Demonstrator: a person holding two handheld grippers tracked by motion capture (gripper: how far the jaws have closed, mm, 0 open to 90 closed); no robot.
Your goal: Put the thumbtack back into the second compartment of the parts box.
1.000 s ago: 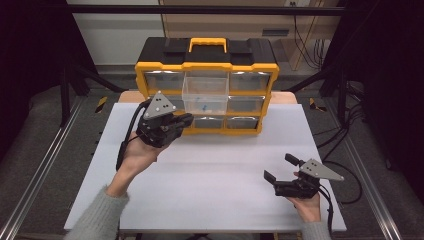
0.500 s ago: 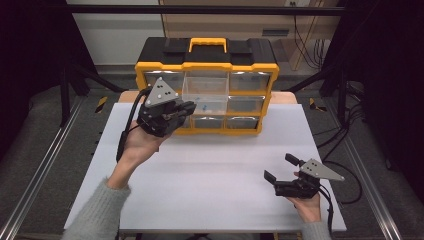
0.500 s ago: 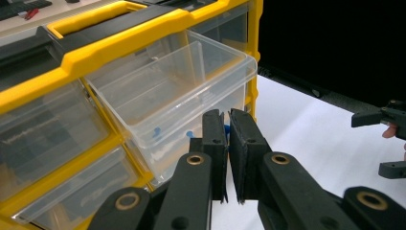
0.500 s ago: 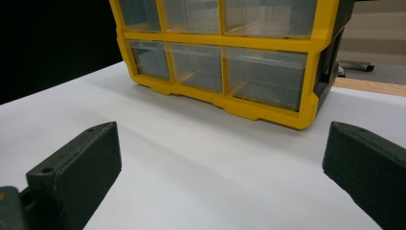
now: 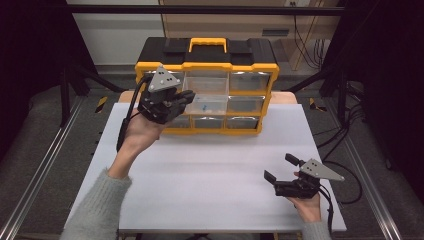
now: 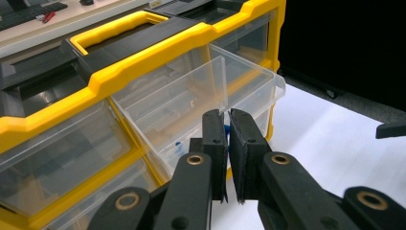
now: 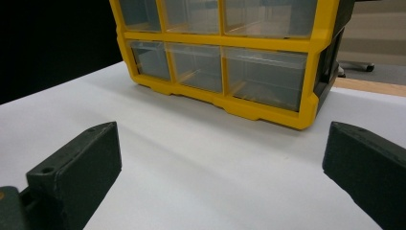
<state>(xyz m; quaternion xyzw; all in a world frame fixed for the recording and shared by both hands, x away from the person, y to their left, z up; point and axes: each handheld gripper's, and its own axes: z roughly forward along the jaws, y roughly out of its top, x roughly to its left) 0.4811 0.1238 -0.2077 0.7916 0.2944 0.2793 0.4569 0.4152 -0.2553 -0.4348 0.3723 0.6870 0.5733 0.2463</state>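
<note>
The left tool [image 6: 226,139] is sitting nearly closed, gripping nothing, right at the pulled-out clear drawer [image 5: 206,104] of the yellow organizer [image 5: 206,65] at the worktop's [image 5: 210,170] far edge, probably so it can be pushed shut. The right tool [image 5: 282,176] is resting wide open near right, out of the way.

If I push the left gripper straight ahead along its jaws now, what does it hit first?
Most likely the pulled-out clear plastic drawer of the yellow and black organiser box: the left gripper, jaws nearly closed, points at its front wall. Depth is hard to judge.
</note>
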